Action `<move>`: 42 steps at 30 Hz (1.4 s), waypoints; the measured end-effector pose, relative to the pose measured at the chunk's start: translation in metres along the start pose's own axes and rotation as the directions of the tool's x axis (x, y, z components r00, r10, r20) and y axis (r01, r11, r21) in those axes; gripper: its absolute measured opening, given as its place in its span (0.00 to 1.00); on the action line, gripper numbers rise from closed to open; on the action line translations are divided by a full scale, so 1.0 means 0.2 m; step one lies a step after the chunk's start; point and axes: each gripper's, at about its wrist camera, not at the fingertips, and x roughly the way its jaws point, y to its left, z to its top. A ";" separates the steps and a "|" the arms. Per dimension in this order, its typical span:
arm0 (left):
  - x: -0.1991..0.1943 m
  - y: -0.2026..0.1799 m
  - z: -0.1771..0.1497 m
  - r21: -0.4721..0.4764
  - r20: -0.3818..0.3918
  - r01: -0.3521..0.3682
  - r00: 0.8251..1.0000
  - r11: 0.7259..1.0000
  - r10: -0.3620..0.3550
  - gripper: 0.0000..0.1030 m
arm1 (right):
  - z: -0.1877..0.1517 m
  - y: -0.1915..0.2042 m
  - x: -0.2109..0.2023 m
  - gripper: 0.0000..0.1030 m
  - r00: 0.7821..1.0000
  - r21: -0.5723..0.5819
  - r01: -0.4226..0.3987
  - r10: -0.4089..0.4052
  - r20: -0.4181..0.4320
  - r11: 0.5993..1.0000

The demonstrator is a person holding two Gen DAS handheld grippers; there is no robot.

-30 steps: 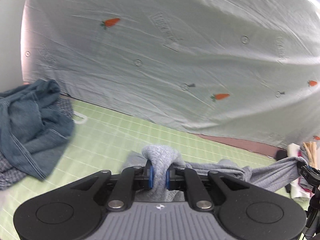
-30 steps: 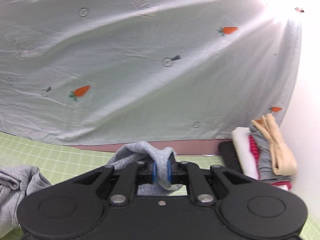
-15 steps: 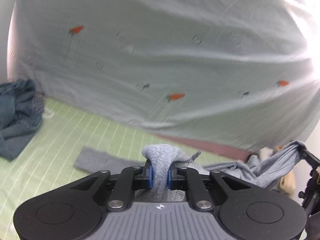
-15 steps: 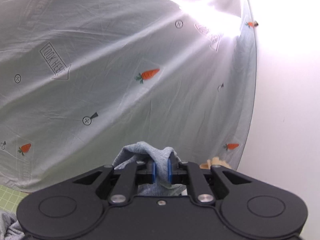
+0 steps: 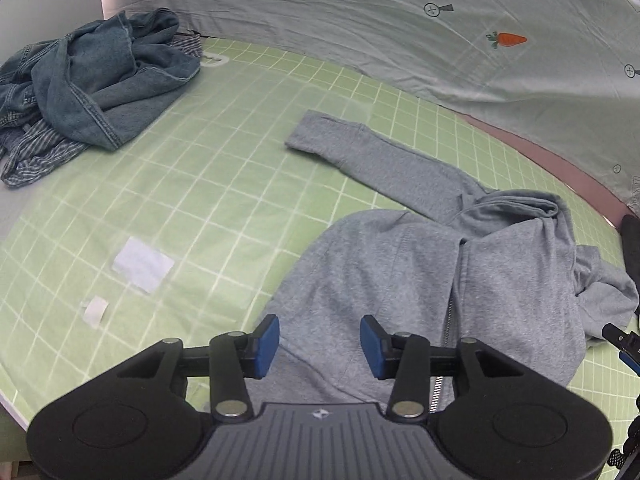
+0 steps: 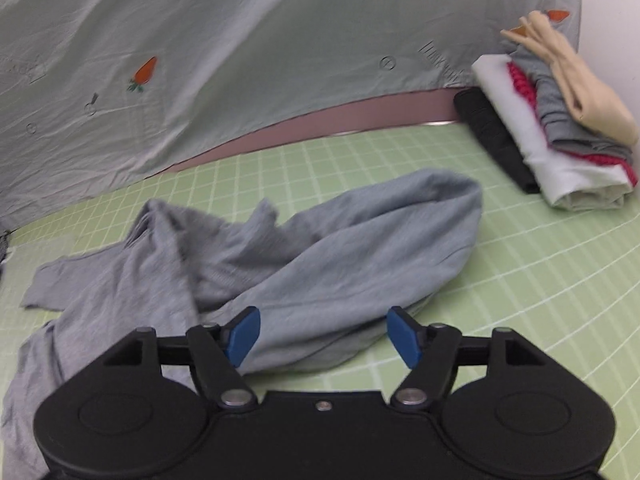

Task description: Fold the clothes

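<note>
A grey zip hoodie (image 5: 420, 264) lies spread on the green grid mat (image 5: 200, 184), one sleeve (image 5: 360, 152) stretched out toward the far left. My left gripper (image 5: 319, 344) hovers over the hoodie's near hem, its jaws opening, with nothing pinched between the blue pads (image 5: 266, 338). In the right wrist view the hoodie (image 6: 280, 264) lies rumpled, its other sleeve bunched toward the right. My right gripper (image 6: 323, 334) stands over that part with jaws opening wide; the cloth lies below them, not pressed.
A heap of denim and striped clothes (image 5: 92, 80) sits at the mat's far left. A stack of folded clothes (image 6: 552, 120) stands at the far right. Two pale tape patches (image 5: 142, 264) mark the mat. A carrot-print sheet (image 6: 240, 60) hangs behind.
Both grippers came down from the raised position and let go of the grey hoodie, which now lies on the mat. Both sets of jaws went from shut on cloth to open.
</note>
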 end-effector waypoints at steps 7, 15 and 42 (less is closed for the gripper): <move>-0.06 0.12 -0.06 0.014 0.000 0.004 1.000 1.000 -0.004 0.59 | -0.12 0.26 0.06 0.79 0.991 -0.030 -0.118 0.115 -0.071 0.993; -0.08 0.23 -0.12 0.037 -0.027 -0.008 1.000 0.999 0.009 0.59 | -0.20 0.37 0.05 0.10 0.983 -0.059 -0.131 0.123 -0.133 0.990; 0.16 -0.13 0.06 0.131 -0.006 -0.004 1.000 0.991 0.005 0.73 | 0.02 0.43 0.02 0.70 0.998 -0.325 0.059 -0.063 -0.003 0.944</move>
